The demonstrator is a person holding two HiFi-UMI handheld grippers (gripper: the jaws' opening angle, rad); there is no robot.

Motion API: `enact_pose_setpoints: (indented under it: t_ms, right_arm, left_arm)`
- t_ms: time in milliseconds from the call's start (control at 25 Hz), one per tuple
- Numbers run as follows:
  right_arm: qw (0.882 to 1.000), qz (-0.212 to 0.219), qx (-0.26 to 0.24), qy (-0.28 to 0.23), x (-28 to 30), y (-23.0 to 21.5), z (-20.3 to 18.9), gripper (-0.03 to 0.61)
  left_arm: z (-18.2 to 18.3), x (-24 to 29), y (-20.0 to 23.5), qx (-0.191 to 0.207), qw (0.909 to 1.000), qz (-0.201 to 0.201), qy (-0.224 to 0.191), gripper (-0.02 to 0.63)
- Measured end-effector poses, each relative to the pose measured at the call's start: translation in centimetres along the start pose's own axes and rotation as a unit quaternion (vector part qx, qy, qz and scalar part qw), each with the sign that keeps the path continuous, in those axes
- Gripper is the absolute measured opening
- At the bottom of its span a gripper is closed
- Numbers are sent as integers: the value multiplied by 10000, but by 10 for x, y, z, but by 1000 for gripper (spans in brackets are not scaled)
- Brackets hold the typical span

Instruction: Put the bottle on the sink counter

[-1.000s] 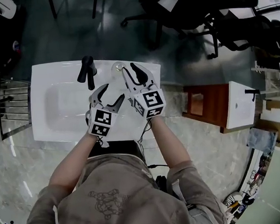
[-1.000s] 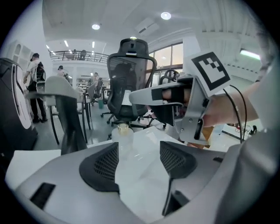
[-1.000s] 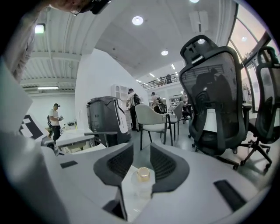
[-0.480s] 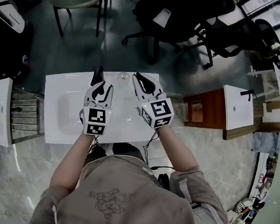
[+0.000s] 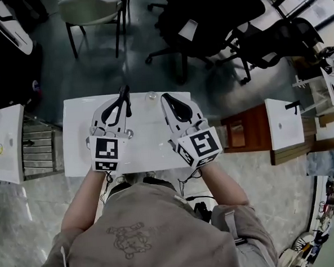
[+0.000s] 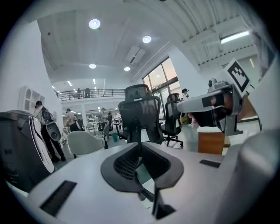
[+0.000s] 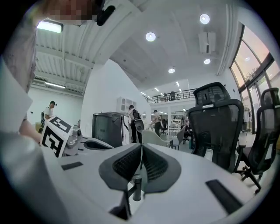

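- Grippers come first: the left gripper (image 5: 124,94) and the right gripper (image 5: 166,98) hang above the counter (image 5: 149,143). Both sets of jaws have just been closing and are now shut tight, with nothing between them.
- Next is the bottle (image 5: 151,96). It stands alone on the counter, right by the far edge. From above it shows between the two grippers.
- A bump from a gripper could tip it, I think.
- Then it might roll off onto the floor (image 5: 95,67), because that edge is so close.
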State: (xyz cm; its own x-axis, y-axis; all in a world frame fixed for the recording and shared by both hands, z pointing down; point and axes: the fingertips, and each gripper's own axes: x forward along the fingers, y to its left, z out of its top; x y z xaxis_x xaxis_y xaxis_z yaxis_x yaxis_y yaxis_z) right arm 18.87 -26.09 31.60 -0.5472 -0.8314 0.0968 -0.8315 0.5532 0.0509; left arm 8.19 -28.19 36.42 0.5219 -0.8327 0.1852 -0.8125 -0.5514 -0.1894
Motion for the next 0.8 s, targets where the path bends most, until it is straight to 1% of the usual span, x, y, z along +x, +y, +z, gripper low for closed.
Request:
enact_pose_setpoints:
  t_ms: [160,280,400,560,600,720,760,800]
  right_arm:
    - [9997,143,-105,-162,-19,19,19,34]
    - [9993,113,-154,-321,-34,25,34,34]
    - [9989,-42,-75,-462,-48,26,44,34]
    - [9989,-150,29,-450,-58,30,43,34]
    - [9990,-160,55,-409,-59,31,40,32]
    - [9991,-247,154,-315,-63,32,33,31]
    - [9989,-310,211,-295,-66,31,29,31]
    - [9986,-366,264,-268,-68,31,26,31]
  left_arm:
    - [14,-23,-2,104,9993,-354,-20,31]
    - [25,-40,4,33,9987,-489,-118,28]
    - [37,-61,13,-148,9982,-472,-352,28]
    - [43,-81,24,-115,9982,-341,-472,28]
    - [43,-84,25,3,9981,-330,-520,28]
    - [36,-90,21,629,9959,-319,-566,28]
    - [32,-91,19,677,9956,-332,-549,28]
    - [28,-92,17,599,9962,-357,-521,28]
